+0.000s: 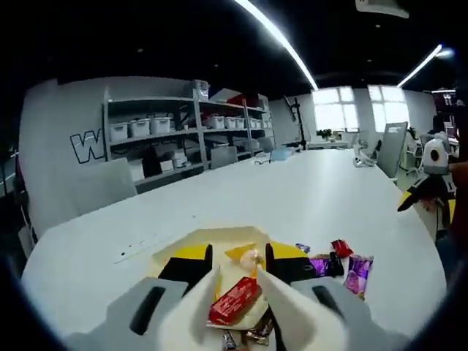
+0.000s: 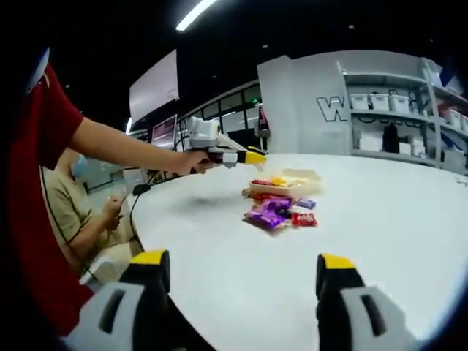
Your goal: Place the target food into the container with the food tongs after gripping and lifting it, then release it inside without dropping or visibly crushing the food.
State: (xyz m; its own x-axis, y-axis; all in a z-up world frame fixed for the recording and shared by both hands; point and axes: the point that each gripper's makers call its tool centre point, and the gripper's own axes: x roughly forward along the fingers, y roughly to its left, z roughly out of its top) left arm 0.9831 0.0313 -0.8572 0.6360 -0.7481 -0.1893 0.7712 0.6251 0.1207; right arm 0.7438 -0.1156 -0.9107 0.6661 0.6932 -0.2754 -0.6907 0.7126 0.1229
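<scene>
My left gripper [image 1: 241,262] has its yellow-tipped jaws closed on thin yellow food tongs [image 1: 217,284]. A red wrapped candy [image 1: 234,300] sits between the tong arms, close to the camera and over the near edge of the cream container [image 1: 208,238]. A yellow piece [image 1: 241,254] lies in the container. In the right gripper view a hand holds the left gripper [image 2: 238,156] above the table, just left of the container [image 2: 298,178]. My right gripper [image 2: 243,270] stands open and low over the bare near table, holding nothing.
Loose wrapped candies lie beside the container: purple ones [image 1: 358,272] [image 2: 267,213], a red one [image 1: 341,247] [image 2: 303,219], and more under the tongs. A seated person [image 2: 84,208] is at the table's left end. Shelves with white bins [image 1: 183,124] line the back wall.
</scene>
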